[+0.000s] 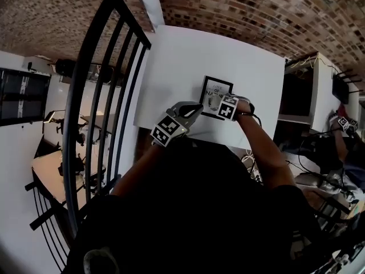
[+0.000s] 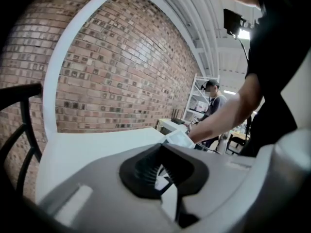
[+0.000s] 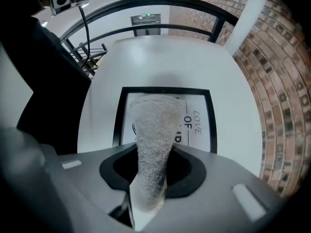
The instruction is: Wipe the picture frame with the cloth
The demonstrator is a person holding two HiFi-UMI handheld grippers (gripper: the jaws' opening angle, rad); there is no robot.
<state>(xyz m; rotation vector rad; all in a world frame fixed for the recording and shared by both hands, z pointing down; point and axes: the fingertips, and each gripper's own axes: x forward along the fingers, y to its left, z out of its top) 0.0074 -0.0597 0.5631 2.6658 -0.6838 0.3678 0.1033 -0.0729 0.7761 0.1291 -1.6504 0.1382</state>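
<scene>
Slippage worries us: the right claw (image 3: 150,178) pinches the grey terry cloth (image 3: 153,130) over the black-framed picture (image 3: 165,90), which the clenched left claw (image 2: 163,171) may not steady.

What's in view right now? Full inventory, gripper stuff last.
picture frame: 1, black border with white print, flat on the table
cloth: 1, pale grey, hanging onto the frame's glass
table: 1, white, under the frame
brick wall: 1, red-brown, behind the table
railing: 1, black, at the table's left
bystander: 1, dark top, far background
left gripper: 1, grey, at the frame's near-left corner; jaws nearly together, apparently on the frame's edge
right gripper: 1, grey, over the frame; jaws shut on the cloth
</scene>
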